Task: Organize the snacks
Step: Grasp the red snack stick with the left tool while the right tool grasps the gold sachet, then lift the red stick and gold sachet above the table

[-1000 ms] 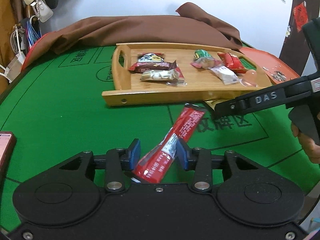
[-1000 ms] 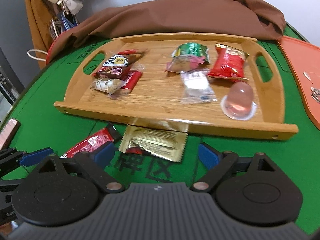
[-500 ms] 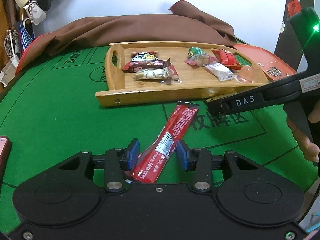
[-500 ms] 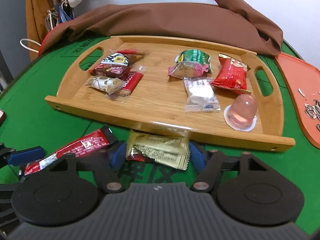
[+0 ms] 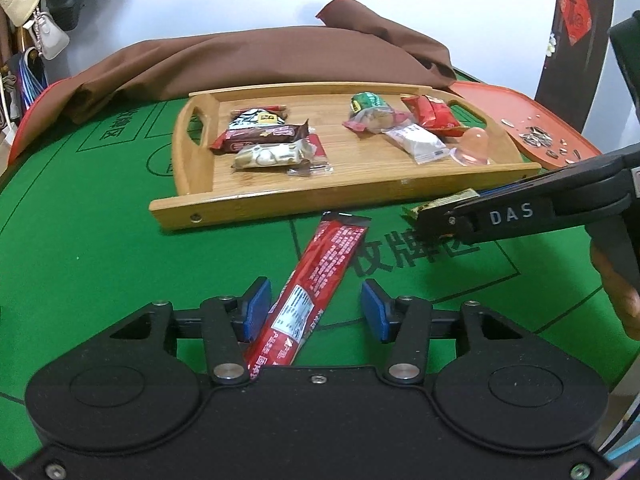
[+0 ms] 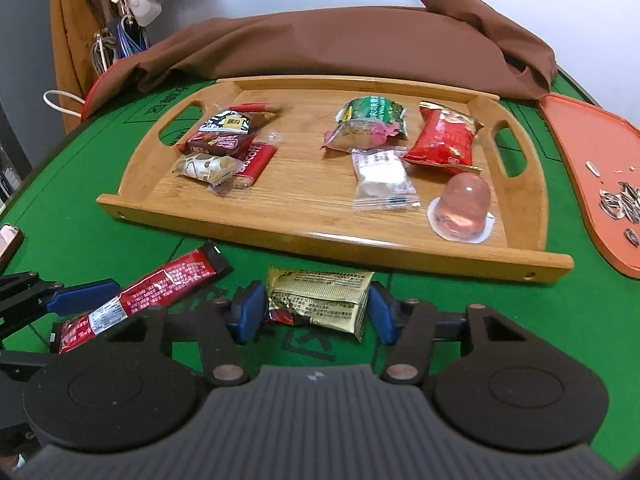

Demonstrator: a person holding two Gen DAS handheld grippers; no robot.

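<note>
The left gripper [image 5: 316, 310] has its jaws apart around a long red snack bar [image 5: 320, 276] lying on the green table [image 5: 100, 248], only the left pad touching it. The right gripper [image 6: 314, 312] has closed its jaws on a gold packet [image 6: 320, 300] just before the wooden tray [image 6: 320, 240] of snacks.

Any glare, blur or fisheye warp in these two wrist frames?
Left wrist: sharp; the wooden tray's front edge bows from fisheye warp; little glare on the long red snack stick. Right wrist: sharp too; white highlight streak on the tray's front rim, sheen on the gold foil packet.
</note>
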